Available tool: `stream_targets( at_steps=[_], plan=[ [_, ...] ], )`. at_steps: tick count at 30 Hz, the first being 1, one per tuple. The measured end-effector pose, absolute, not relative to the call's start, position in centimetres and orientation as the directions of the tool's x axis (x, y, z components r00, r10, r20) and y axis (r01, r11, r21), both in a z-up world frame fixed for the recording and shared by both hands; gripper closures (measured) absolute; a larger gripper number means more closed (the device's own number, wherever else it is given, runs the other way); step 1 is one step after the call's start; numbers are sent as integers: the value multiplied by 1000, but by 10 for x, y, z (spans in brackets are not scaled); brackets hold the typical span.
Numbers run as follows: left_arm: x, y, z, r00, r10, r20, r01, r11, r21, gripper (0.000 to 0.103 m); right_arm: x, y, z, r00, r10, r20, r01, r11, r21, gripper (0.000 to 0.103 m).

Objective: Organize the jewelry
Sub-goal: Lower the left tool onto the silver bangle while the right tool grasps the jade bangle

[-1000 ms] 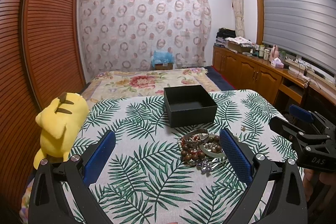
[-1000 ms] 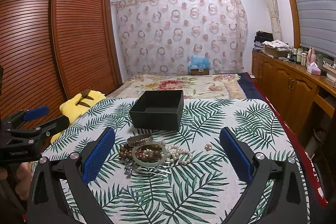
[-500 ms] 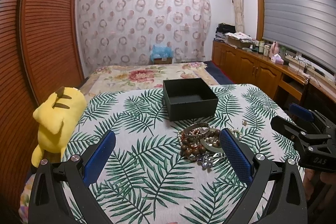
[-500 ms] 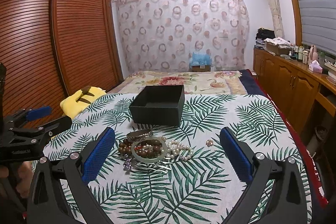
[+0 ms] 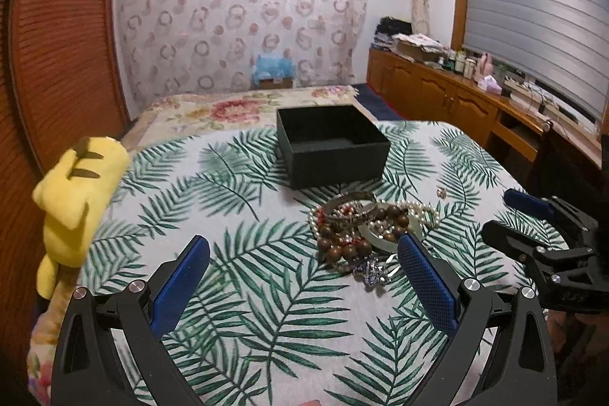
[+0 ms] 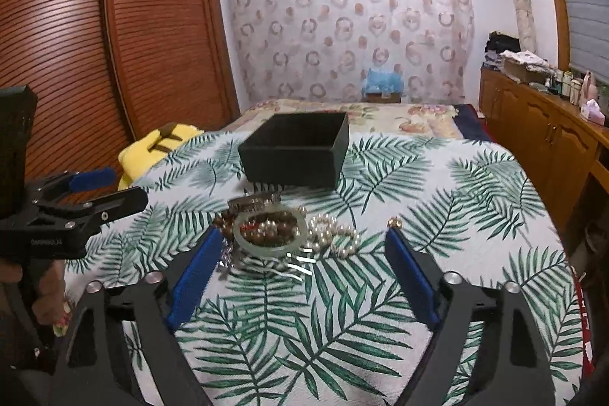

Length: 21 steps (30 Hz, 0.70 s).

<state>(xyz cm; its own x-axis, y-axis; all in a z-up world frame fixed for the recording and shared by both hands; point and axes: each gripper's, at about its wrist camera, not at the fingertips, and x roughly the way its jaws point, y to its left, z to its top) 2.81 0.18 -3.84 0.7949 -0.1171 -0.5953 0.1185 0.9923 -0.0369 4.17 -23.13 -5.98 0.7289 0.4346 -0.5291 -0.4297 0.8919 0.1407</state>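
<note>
A heap of jewelry (image 5: 367, 229) lies on the leaf-print cloth (image 5: 243, 208), just in front of an open black box (image 5: 331, 143) that stands with its lid off and nothing showing inside. In the heap: a silver bangle (image 5: 352, 204) on top toward the box, brown wooden beads (image 5: 338, 246), a pale green jade ring (image 6: 270, 234) lying flat with beads showing through its middle, a pearl string (image 6: 335, 234) spilling to the right, and some silver clips (image 6: 289, 263) at the near edge. A small ring (image 6: 394, 223) sits apart, to the right of the pearls.

Both tongs are spread wide and hold nothing. The left gripper (image 5: 304, 280) hovers low over the cloth, its right pad beside the heap's near edge — touching or not, I can't tell. The right gripper (image 6: 304, 273) frames the heap from the near side, the jewelry lying between its two blue pads.

A yellow plush (image 5: 76, 200) slumps at the cloth's left edge.
</note>
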Motion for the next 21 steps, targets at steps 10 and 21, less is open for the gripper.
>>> stream_targets(
  at_steps=[10, 21],
  plan=[
    [62, -6, -56, 732, -189, -655, 189, 979, -72, 8, 47, -228, -87, 679, 428, -597, -451, 884, 121, 27],
    [108, -25, -73, 632, -269, -727, 270, 956, -118, 20, 50, -228, -88, 658, 443, -609, -472, 873, 125, 27]
  ],
)
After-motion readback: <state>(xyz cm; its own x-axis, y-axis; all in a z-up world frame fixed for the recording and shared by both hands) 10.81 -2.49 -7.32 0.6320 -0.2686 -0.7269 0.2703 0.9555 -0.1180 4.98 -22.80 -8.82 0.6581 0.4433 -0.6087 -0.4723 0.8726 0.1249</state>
